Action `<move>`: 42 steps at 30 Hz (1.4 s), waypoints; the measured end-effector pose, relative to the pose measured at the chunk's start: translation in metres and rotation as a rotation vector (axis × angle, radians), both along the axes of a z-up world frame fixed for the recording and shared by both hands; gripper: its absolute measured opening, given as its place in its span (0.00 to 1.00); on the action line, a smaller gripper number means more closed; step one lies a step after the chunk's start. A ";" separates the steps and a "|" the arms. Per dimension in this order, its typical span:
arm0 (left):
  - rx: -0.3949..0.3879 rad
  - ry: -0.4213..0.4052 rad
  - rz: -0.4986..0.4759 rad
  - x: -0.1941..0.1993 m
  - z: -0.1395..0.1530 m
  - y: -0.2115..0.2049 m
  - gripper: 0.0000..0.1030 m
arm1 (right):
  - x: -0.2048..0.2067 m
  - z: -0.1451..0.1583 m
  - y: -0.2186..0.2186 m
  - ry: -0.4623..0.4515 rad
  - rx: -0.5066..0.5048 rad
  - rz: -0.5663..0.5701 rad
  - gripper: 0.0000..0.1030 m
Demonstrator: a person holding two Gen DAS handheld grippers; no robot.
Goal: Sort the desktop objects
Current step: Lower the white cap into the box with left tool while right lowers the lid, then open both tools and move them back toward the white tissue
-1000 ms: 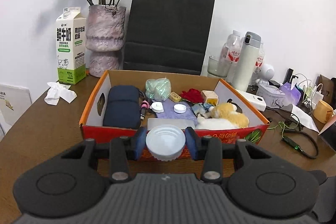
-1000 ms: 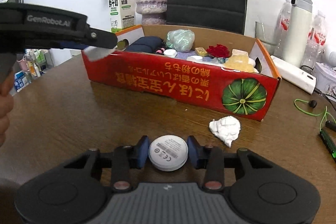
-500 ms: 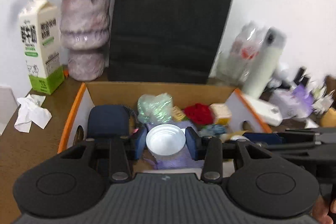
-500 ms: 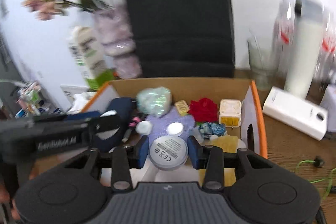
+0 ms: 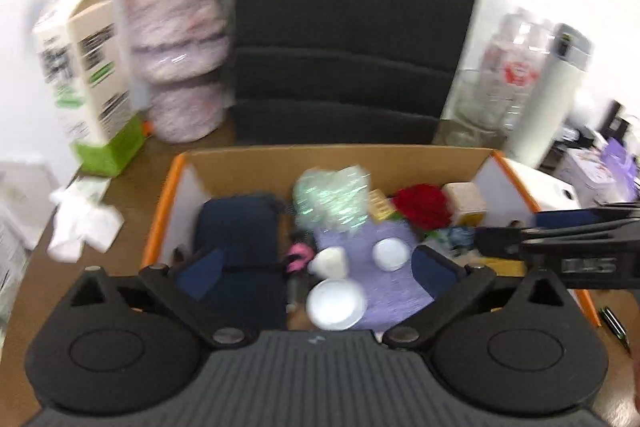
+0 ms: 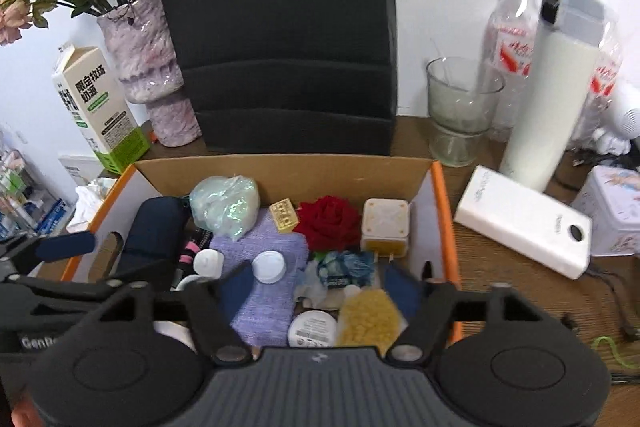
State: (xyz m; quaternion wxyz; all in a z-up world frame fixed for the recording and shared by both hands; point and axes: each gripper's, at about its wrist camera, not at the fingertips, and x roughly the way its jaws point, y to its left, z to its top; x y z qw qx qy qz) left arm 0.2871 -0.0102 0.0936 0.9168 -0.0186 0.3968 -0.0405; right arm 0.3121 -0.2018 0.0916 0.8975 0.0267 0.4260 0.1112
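Observation:
Both grippers hover over the open cardboard box (image 5: 336, 157) (image 6: 280, 167). My left gripper (image 5: 316, 267) is open; the white round lid (image 5: 335, 303) lies loose below it on the purple cloth (image 5: 384, 287). My right gripper (image 6: 322, 287) is open; the white round disc with printed marks (image 6: 313, 329) lies in the box beneath it, beside a yellow knobbly piece (image 6: 370, 317). The box also holds a navy pouch (image 5: 240, 239), a green crinkly bundle (image 6: 224, 205), a red rose (image 6: 328, 223) and two small white caps (image 6: 270, 266).
Behind the box stand a black paper bag (image 6: 276, 27), a pink vase with dried roses (image 6: 148, 67) and a milk carton (image 6: 100, 107). A glass (image 6: 460, 111), bottles, a white flask (image 6: 556, 87) and a white power bank (image 6: 524, 221) are at the right. Crumpled tissue (image 5: 80, 223) lies left.
Both grippers moved over the box and opened. The white lid dropped from the left gripper and the white disc from the right gripper into the box.

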 end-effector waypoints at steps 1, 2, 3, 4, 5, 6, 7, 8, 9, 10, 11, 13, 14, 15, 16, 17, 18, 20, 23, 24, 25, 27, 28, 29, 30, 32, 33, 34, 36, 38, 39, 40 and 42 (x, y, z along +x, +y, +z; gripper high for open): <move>-0.004 0.016 0.026 -0.003 -0.001 0.004 1.00 | -0.006 0.004 -0.001 -0.013 0.008 0.006 0.84; -0.008 0.026 0.039 -0.007 -0.002 0.008 1.00 | -0.011 0.005 -0.002 -0.023 0.026 0.019 0.89; -0.008 0.025 0.043 -0.012 -0.003 0.012 1.00 | -0.020 0.007 -0.004 -0.034 0.048 0.031 0.90; -0.006 0.013 0.051 -0.020 -0.004 0.016 1.00 | -0.026 0.009 -0.004 -0.040 0.057 0.038 0.90; -0.001 -0.004 0.064 -0.029 -0.005 0.019 1.00 | -0.036 0.011 -0.005 -0.054 0.062 0.042 0.90; 0.003 -0.021 0.081 -0.041 -0.004 0.022 1.00 | -0.045 0.014 -0.005 -0.075 0.062 0.041 0.91; 0.000 -0.042 0.091 -0.052 -0.003 0.023 1.00 | -0.060 0.017 -0.004 -0.108 0.056 0.046 0.94; -0.002 -0.070 0.093 -0.067 -0.002 0.025 1.00 | -0.073 0.019 -0.003 -0.143 0.055 0.054 0.96; 0.001 -0.093 0.089 -0.081 -0.001 0.025 1.00 | -0.086 0.021 -0.003 -0.182 0.060 0.064 0.97; 0.012 -0.117 0.084 -0.097 -0.001 0.024 1.00 | -0.105 0.022 -0.004 -0.236 0.068 0.078 0.98; 0.027 -0.146 0.076 -0.114 -0.001 0.022 1.00 | -0.121 0.023 -0.005 -0.278 0.072 0.087 1.00; 0.032 -0.194 0.072 -0.142 -0.002 0.019 1.00 | -0.153 0.022 -0.006 -0.358 0.065 0.091 1.00; 0.023 -0.213 0.064 -0.158 -0.002 0.018 1.00 | -0.166 0.021 -0.007 -0.386 0.065 0.081 1.00; 0.008 -0.233 0.059 -0.171 -0.003 0.018 1.00 | -0.177 0.018 -0.008 -0.402 0.067 0.076 1.00; -0.007 -0.244 0.061 -0.186 -0.004 0.017 1.00 | -0.190 0.014 -0.009 -0.399 0.064 0.083 1.00; -0.023 -0.252 0.059 -0.200 -0.007 0.017 1.00 | -0.199 0.010 -0.009 -0.390 0.064 0.079 0.97; -0.037 -0.255 0.052 -0.212 -0.010 0.016 1.00 | -0.211 0.005 -0.009 -0.381 0.060 0.077 0.94; -0.050 -0.244 0.052 -0.236 -0.016 0.014 1.00 | -0.232 -0.006 -0.010 -0.367 0.065 0.081 0.90; -0.055 -0.253 0.041 -0.273 -0.026 0.012 1.00 | -0.264 -0.027 -0.013 -0.348 0.093 0.117 0.90; -0.036 -0.249 0.030 -0.284 -0.030 0.010 1.00 | -0.275 -0.032 -0.015 -0.337 0.105 0.113 0.90; -0.017 -0.250 0.028 -0.296 -0.034 0.008 1.00 | -0.289 -0.037 -0.017 -0.329 0.120 0.096 0.90; -0.001 -0.259 0.050 -0.320 -0.040 0.006 1.00 | -0.316 -0.043 -0.018 -0.353 0.106 0.080 0.91; -0.008 -0.270 0.055 -0.332 -0.043 0.007 1.00 | -0.330 -0.045 -0.018 -0.378 0.099 0.076 0.91; -0.019 -0.281 0.059 -0.344 -0.047 0.007 1.00 | -0.346 -0.047 -0.019 -0.415 0.109 0.067 0.91; -0.035 -0.287 0.066 -0.355 -0.051 0.008 1.00 | -0.358 -0.051 -0.022 -0.444 0.138 0.054 0.91; -0.062 -0.308 0.080 -0.376 -0.061 0.010 1.00 | -0.381 -0.058 -0.028 -0.455 0.204 0.079 0.91; -0.060 -0.301 0.076 -0.382 -0.065 0.010 1.00 | -0.387 -0.061 -0.030 -0.438 0.209 0.098 0.91; -0.054 -0.293 0.065 -0.387 -0.068 0.008 1.00 | -0.393 -0.063 -0.032 -0.432 0.199 0.091 0.91; -0.058 -0.291 0.058 -0.391 -0.073 0.007 1.00 | -0.405 -0.069 -0.033 -0.427 0.179 0.062 0.91; -0.088 -0.286 0.075 -0.393 -0.074 0.006 1.00 | -0.414 -0.075 -0.033 -0.416 0.141 0.027 0.91; -0.101 -0.283 0.079 -0.393 -0.073 0.006 1.00 | -0.417 -0.077 -0.032 -0.411 0.120 0.010 0.91; -0.102 -0.280 0.079 -0.392 -0.073 0.005 1.00 | -0.419 -0.080 -0.031 -0.401 0.103 -0.001 0.91; -0.067 -0.276 0.078 -0.392 -0.073 0.001 1.00 | -0.421 -0.086 -0.028 -0.379 0.090 0.012 0.94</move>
